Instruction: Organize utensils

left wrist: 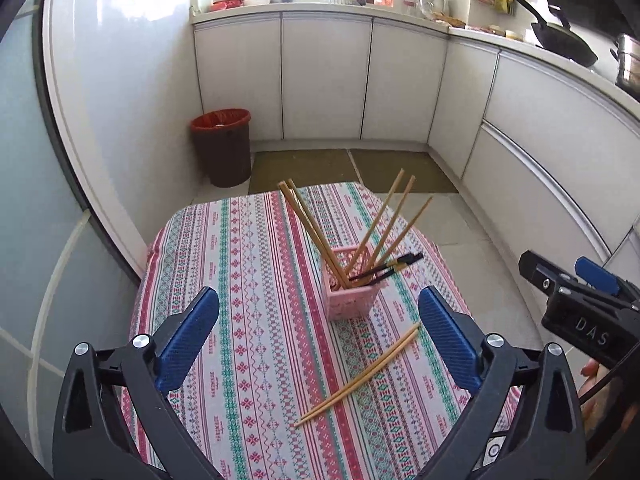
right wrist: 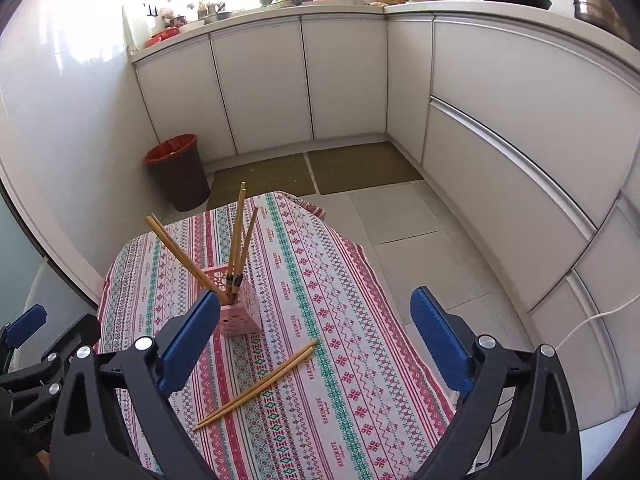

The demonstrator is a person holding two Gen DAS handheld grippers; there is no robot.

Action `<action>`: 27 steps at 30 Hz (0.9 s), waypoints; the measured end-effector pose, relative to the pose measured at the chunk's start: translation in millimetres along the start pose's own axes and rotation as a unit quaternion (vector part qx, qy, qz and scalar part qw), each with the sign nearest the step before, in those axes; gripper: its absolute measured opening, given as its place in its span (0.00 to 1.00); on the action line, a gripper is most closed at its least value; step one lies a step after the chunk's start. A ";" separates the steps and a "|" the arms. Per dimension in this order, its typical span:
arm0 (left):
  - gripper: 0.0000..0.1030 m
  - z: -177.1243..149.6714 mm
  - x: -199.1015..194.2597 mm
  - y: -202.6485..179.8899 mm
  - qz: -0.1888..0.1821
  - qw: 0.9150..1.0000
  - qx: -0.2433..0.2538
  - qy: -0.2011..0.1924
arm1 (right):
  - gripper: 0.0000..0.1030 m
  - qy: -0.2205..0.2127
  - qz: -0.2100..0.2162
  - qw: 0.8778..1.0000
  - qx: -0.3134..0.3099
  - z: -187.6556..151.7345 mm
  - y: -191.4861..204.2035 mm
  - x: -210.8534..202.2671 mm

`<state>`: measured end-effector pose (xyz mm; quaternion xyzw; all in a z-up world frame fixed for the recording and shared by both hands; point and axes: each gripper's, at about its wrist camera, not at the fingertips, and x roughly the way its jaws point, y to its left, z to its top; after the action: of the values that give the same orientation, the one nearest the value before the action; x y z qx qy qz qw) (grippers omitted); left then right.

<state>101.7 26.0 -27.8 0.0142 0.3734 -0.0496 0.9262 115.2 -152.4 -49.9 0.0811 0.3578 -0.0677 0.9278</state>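
A pink lattice holder (left wrist: 352,298) stands on the patterned tablecloth (left wrist: 248,280) and holds several wooden chopsticks and two dark-handled ones. It also shows in the right wrist view (right wrist: 240,312). A loose pair of wooden chopsticks (left wrist: 360,376) lies on the cloth in front of the holder, also seen in the right wrist view (right wrist: 258,386). My left gripper (left wrist: 318,338) is open and empty above the near part of the table. My right gripper (right wrist: 310,340) is open and empty, hovering over the loose pair; it shows at the right edge of the left wrist view (left wrist: 576,280).
A small table with the cloth (right wrist: 340,320) stands in a kitchen corner. A brown bin with a red liner (left wrist: 222,146) is on the floor beyond it. White cabinets (right wrist: 344,76) line the back and right. A wok (left wrist: 560,38) sits on the counter.
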 end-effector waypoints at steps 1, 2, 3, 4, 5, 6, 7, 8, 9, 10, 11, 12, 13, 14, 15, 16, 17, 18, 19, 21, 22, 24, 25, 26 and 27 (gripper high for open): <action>0.93 -2.8 0.4 -1.2 0.001 1.000 0.001 0.003 | 0.91 0.002 -0.001 1.000 0.000 -2.4 -2.3 -0.3; 0.93 -5.1 1.1 -2.2 0.002 1.000 0.002 0.005 | 0.91 0.004 -0.002 1.000 0.000 -3.3 -2.5 -0.4; 0.93 -6.7 2.1 -2.9 0.002 1.000 0.003 0.008 | 0.91 0.007 -0.002 1.000 0.000 -5.2 -4.1 -0.5; 0.93 -8.9 3.4 -4.0 0.003 1.000 0.005 0.012 | 0.91 0.009 -0.003 1.000 0.000 -6.6 -6.0 -0.7; 0.93 -11.0 5.1 -5.4 0.003 1.000 0.008 0.016 | 0.91 0.012 -0.004 1.000 0.000 -9.8 -8.6 -0.7; 0.93 -13.2 7.7 -7.1 0.004 1.000 0.012 0.022 | 0.91 0.015 -0.004 1.000 0.001 -12.7 -11.3 -0.3; 0.93 -15.7 11.7 -9.2 0.005 0.999 0.018 0.031 | 0.92 0.020 -0.003 1.000 0.002 -16.6 -14.7 0.6; 0.93 -18.6 17.3 -11.4 0.005 0.999 0.025 0.042 | 0.93 0.024 -0.004 1.000 0.003 -20.2 -17.4 1.8; 0.93 -22.0 24.5 -13.3 0.001 0.998 0.030 0.055 | 0.93 0.029 -0.005 1.000 0.005 -25.2 -21.0 3.8; 0.93 -25.2 32.4 -14.9 -0.003 0.997 0.034 0.068 | 0.93 0.035 -0.009 0.999 0.008 -31.4 -25.5 6.9; 0.93 -29.6 42.2 -16.5 -0.011 0.996 0.037 0.086 | 0.93 0.042 -0.014 0.999 0.009 -39.3 -30.6 11.4; 0.93 -34.1 51.5 -18.2 -0.023 0.994 0.039 0.103 | 0.93 0.052 -0.020 0.998 0.010 -47.8 -35.9 17.0; 0.93 -40.0 64.6 -20.4 -0.039 0.990 0.040 0.128 | 0.93 0.061 -0.023 0.998 0.010 -55.4 -40.6 22.0; 0.93 -46.2 77.1 -22.7 -0.051 0.986 0.040 0.151 | 0.93 0.075 -0.026 0.997 0.013 -64.8 -46.6 29.5; 0.93 -52.7 92.5 -25.6 -0.061 0.982 0.039 0.176 | 0.93 0.092 -0.026 0.995 0.018 -73.8 -53.3 37.5; 0.93 -58.2 105.1 -29.2 -0.066 0.978 0.041 0.195 | 0.93 0.109 -0.026 0.993 0.026 -82.5 -60.7 45.6; 0.93 -63.7 116.0 -32.7 -0.071 0.974 0.042 0.210 | 0.93 0.123 -0.025 0.992 0.034 -89.9 -67.5 51.9; 0.93 -67.9 125.3 -36.4 -0.075 0.971 0.045 0.221 | 0.93 0.137 -0.023 0.989 0.047 -98.2 -75.9 58.9; 0.93 -72.2 135.3 -41.5 -0.080 0.969 0.050 0.229 | 0.93 0.150 -0.022 0.987 0.061 -105.8 -84.2 65.0; 0.92 -78.1 149.1 -52.6 -0.084 0.967 0.061 0.232 | 0.93 0.172 -0.022 0.982 0.079 -116.6 -97.1 77.0; 0.92 -80.3 155.4 -60.1 -0.088 0.966 0.068 0.232 | 0.93 0.178 -0.022 0.980 0.084 -120.6 -101.6 81.1; 0.90 -83.5 164.7 -73.3 -0.091 0.966 0.085 0.226 | 0.93 0.183 -0.025 0.978 0.096 -127.6 -112.9 90.0; 0.88 -85.1 170.0 -79.3 -0.085 0.967 0.096 0.220 | 0.93 0.185 -0.026 0.977 0.100 -130.5 -117.5 92.2; 0.83 -86.4 175.3 -83.2 -0.079 0.968 0.104 0.216 | 0.93 0.190 -0.026 0.976 0.106 -132.9 -121.9 95.8; 0.80 -87.4 182.3 -85.0 -0.074 0.968 0.106 0.214 | 0.93 0.196 -0.024 0.974 0.110 -134.5 -125.2 99.1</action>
<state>163.1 -67.9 -216.2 0.0951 0.5558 -0.1536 0.8114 77.1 -254.8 -227.9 0.1860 0.5246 -0.1123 0.8232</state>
